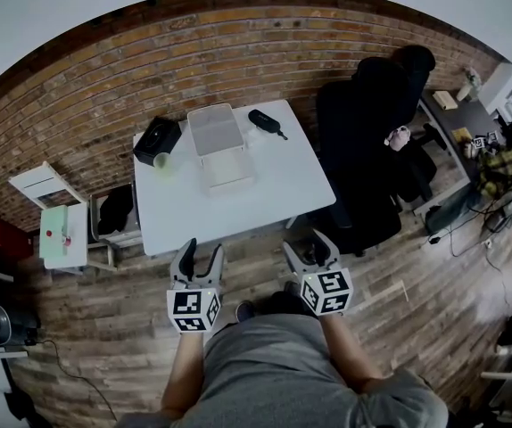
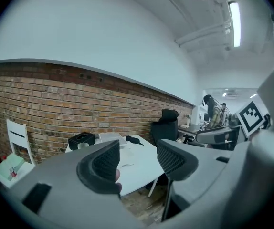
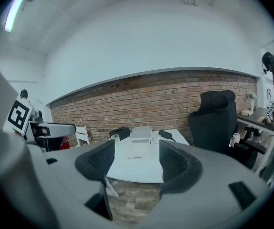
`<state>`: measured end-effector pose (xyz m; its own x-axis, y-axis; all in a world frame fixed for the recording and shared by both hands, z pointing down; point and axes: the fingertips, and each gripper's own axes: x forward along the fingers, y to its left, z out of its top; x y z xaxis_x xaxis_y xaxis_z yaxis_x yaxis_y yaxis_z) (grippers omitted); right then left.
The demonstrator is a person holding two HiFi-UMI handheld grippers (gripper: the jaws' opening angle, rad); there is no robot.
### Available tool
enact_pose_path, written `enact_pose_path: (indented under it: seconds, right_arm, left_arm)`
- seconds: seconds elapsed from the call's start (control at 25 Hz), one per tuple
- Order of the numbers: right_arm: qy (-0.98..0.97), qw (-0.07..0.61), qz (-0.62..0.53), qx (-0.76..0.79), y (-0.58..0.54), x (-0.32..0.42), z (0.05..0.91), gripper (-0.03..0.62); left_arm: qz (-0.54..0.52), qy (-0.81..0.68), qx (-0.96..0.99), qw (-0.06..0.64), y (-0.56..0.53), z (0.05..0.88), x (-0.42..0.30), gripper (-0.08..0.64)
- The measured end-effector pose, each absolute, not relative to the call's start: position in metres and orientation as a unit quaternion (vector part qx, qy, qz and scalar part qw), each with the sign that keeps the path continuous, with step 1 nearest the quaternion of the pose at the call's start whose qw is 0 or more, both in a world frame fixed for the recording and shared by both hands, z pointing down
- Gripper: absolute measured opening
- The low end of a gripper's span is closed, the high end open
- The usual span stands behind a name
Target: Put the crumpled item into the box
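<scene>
Both tools are held off the table's near edge, above the wood floor (image 1: 417,283), touching nothing. The left tool (image 1: 202,250) has its 2 jaws wide apart with nothing between them. The right tool (image 1: 307,243) is just as wide and just as empty. The 2 tools sit side by side, near each other, in front of the person's grey shirt (image 1: 283,373).

On the white table (image 1: 274,194), the clear box (image 1: 215,128) stands at the middle of the far edge, close to the brick wall (image 1: 104,87). A pale item (image 1: 227,171) lies just in front of the box, towards the table's middle. It is too faint to tell if it is crumpled.

A black case (image 1: 157,138) sits at the far left corner with a cup (image 1: 161,160) just beside it. A small black object (image 1: 265,120) lies near the far right corner.

A black chair (image 1: 367,150) stands off the table's right edge. A white chair (image 1: 37,184) stands well off the left edge.
</scene>
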<state>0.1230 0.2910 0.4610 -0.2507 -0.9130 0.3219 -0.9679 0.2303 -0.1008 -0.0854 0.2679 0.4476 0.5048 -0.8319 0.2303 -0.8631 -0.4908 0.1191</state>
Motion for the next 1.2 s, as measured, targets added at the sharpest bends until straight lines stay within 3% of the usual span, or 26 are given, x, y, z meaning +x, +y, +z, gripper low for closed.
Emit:
enact_pose_path:
  seconds: [1.2]
  right_arm:
    - [-0.793,0.099,0.164,0.578,0.274,0.113,0.477,0.284]
  left_arm:
    - [0.095,-0.475,0.866,0.123,0.256,0.462,-0.073,0.233]
